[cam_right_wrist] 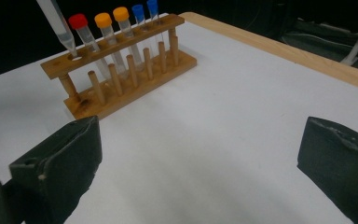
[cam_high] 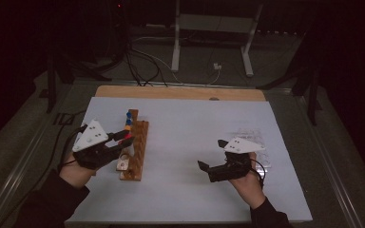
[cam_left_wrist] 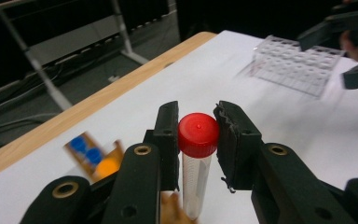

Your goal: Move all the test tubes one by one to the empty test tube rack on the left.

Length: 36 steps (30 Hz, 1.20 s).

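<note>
My left gripper point(cam_high: 127, 137) is shut on the red cap of a clear tube point(cam_left_wrist: 196, 177), which hangs down between the pads. In the right gripper view the same tube point(cam_right_wrist: 58, 25) slants with its pointed tip just above the end hole of the wooden rack point(cam_right_wrist: 121, 93). That rack point(cam_high: 140, 142) stands left of centre on the white table and carries one red-capped, two orange-capped and two blue-capped tubes. My right gripper point(cam_high: 211, 154) hovers at the right side of the table, its jaws wide open with nothing between them point(cam_right_wrist: 200, 140).
A clear plastic tube rack point(cam_high: 252, 135) lies on the table just beyond my right gripper, also seen far off as a clear rack point(cam_left_wrist: 296, 65). The white tabletop point(cam_high: 185, 123) has a wooden far edge point(cam_high: 180, 92). Beyond it are cables and a desk frame on the floor.
</note>
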{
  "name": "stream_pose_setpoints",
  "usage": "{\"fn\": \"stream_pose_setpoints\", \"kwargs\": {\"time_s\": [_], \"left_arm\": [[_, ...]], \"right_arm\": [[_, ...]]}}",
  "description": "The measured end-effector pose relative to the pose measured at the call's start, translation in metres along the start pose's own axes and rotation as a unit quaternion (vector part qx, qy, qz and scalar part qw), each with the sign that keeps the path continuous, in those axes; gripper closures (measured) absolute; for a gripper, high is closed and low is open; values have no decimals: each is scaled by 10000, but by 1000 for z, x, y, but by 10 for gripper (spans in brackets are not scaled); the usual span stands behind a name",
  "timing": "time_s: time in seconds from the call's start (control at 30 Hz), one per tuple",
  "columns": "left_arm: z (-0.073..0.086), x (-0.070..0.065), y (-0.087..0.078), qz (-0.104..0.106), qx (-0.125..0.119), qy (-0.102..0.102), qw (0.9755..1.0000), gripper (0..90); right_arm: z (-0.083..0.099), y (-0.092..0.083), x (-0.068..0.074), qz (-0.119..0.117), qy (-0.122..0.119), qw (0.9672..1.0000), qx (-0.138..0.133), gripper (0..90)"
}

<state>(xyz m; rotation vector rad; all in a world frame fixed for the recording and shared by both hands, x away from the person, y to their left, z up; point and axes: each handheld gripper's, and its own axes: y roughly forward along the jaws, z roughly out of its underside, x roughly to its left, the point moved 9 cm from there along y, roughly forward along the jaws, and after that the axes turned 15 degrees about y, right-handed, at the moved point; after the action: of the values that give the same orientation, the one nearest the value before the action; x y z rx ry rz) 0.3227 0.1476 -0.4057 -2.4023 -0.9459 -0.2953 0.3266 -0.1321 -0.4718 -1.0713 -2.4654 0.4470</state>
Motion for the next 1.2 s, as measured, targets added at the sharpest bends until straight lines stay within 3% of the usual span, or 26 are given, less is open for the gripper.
{"fn": "stream_pose_setpoints", "kwargs": {"time_s": [0.13, 0.27, 0.47, 0.8, 0.97, 1.0, 1.13, 1.2], "left_arm": [[14, 8, -3, -136, 18, -208, 9997, 718], [33, 7, 1, -207, 91, -353, 9991, 718], [56, 1, 10, -105, 122, -628, 9979, 718], [78, -10, 26, 2, 413, -547, 9976, 716], [79, -12, 26, 73, 405, -469, 9981, 712], [78, -12, 25, 94, 354, -497, 9981, 699], [72, -13, 19, 50, 142, -567, 9983, 429], [68, -14, 14, 118, -53, -637, 9979, 353]], "right_arm": [[1, 1, -1, 14, -5, 10000, 27, 0], [1, 1, -1, 15, -6, 10000, 27, 0], [1, 0, -2, 16, 2, 10000, 6, 0], [2, 0, -3, 16, 11, 10000, 28, 0], [2, -1, -4, 5, 20, 10000, 27, 0], [2, -1, -4, 11, 12, 10000, 22, 0], [0, -4, -5, 2, 11, 10000, -17, 0], [-1, -6, -6, 26, 6, 10000, -45, 0]]}}
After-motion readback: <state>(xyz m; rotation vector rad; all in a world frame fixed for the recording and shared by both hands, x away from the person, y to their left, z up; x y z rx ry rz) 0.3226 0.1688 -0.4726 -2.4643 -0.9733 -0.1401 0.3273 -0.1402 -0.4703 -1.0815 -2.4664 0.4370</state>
